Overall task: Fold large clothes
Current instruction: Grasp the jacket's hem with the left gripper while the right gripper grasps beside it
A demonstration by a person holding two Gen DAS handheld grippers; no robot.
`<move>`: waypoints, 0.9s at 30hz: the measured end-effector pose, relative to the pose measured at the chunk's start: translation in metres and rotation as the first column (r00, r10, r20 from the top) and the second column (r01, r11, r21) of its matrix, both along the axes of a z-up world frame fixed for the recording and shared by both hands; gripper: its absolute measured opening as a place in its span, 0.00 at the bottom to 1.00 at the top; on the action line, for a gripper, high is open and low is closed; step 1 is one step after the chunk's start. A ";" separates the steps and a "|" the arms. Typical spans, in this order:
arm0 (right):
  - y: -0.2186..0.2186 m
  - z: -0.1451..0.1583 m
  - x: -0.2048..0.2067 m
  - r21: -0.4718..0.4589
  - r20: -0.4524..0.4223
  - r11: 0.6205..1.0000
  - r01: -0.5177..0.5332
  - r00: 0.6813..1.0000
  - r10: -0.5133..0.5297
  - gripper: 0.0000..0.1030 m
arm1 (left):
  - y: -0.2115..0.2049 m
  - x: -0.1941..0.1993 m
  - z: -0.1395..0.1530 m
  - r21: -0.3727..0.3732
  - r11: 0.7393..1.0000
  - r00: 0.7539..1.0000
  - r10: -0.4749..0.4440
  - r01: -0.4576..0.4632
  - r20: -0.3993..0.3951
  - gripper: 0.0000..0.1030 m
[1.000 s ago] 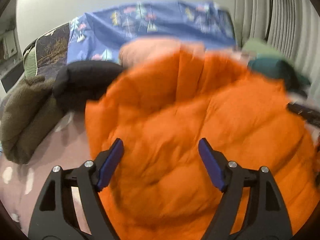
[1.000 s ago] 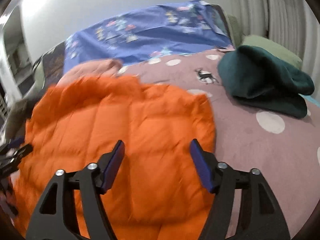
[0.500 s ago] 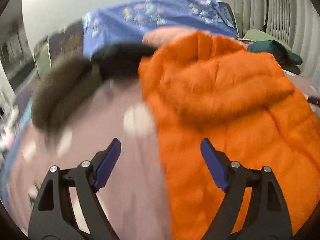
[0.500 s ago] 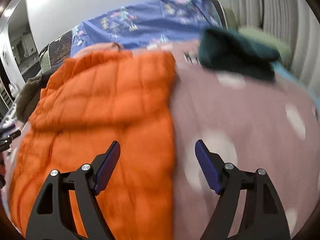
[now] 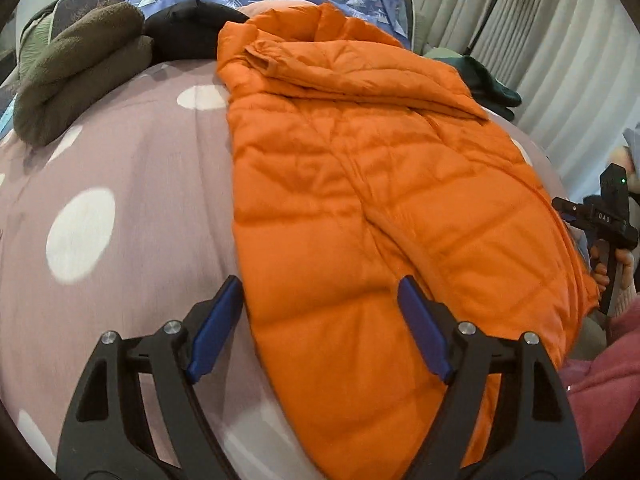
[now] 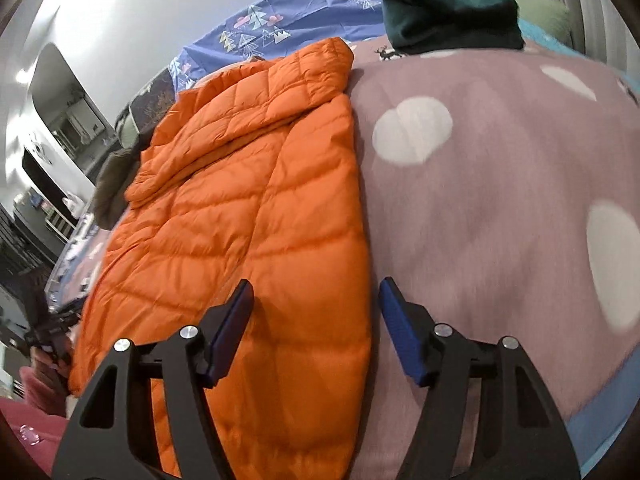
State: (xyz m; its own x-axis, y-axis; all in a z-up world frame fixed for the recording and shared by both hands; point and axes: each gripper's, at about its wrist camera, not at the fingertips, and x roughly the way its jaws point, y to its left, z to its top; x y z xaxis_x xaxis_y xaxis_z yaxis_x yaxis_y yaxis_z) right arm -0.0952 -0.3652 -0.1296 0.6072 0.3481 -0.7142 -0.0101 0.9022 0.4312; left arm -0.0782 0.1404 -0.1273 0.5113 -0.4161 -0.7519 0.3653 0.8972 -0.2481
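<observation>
An orange quilted puffer jacket point(image 5: 360, 184) lies flat on the mauve spotted bedspread point(image 5: 132, 184), collar end far from me, one part folded across its upper half. It also shows in the right wrist view point(image 6: 240, 216). My left gripper point(image 5: 318, 320) is open and empty, low over the jacket's near left edge. My right gripper point(image 6: 316, 320) is open and empty, low over the jacket's near right edge. Neither gripper touches the jacket as far as I can tell. The right gripper's body shows at the right edge of the left wrist view point(image 5: 608, 216).
A folded olive fleece point(image 5: 76, 64) and a black garment point(image 5: 188, 28) lie at the far left of the bed. A folded dark green garment point(image 6: 452, 20) lies at the far right. A blue patterned sheet point(image 6: 288, 24) covers the head end. Curtains point(image 5: 560, 60) hang at the right.
Both grippers have pulled back toward the near end of the bed and apart, from over the jacket's middle to its near edges. The jacket now lies flat and still.
</observation>
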 end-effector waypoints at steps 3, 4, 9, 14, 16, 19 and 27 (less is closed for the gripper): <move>0.000 0.001 -0.023 0.049 0.004 0.999 -0.006 1.000 0.006 0.65 | 0.009 -0.016 0.003 -0.043 0.999 1.000 -0.001 0.001 -0.011 0.78; 0.000 0.001 -0.031 0.073 0.005 0.997 -0.014 1.000 0.013 0.65 | 0.011 -0.022 0.003 -0.074 0.997 1.000 -0.002 0.000 -0.021 0.77; 0.006 0.001 -0.058 0.195 0.017 0.978 -0.076 0.997 0.074 0.59 | 0.011 -0.043 0.005 -0.152 0.988 0.999 -0.021 0.015 -0.039 0.53; 0.013 0.019 -0.061 0.216 0.058 0.973 -0.075 0.996 0.064 0.07 | 0.007 -0.048 0.010 -0.203 0.979 0.999 -0.006 -0.004 -0.045 0.11; 0.006 0.041 -0.065 0.254 0.124 0.965 -0.065 0.992 0.034 0.05 | 0.010 -0.051 0.029 -0.225 0.974 1.000 0.015 -0.013 0.009 0.08; -0.004 0.080 -0.073 0.268 0.236 0.961 -0.071 0.972 0.006 0.04 | 0.011 -0.063 0.072 -0.235 0.972 0.989 0.025 0.010 0.144 0.07; -0.017 0.175 -0.109 0.227 0.512 0.966 -0.126 0.859 -0.008 0.03 | 0.021 -0.117 0.174 -0.273 0.959 0.898 0.059 0.070 0.437 0.11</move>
State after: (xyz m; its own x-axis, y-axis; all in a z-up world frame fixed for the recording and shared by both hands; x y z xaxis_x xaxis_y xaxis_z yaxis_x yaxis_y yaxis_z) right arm -0.2040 -0.3827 0.0452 0.8321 0.5167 -0.2018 -0.3364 0.7594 0.5569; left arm -0.1948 0.1619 0.0467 0.7569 -0.5768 -0.3074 0.4988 0.8137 -0.2985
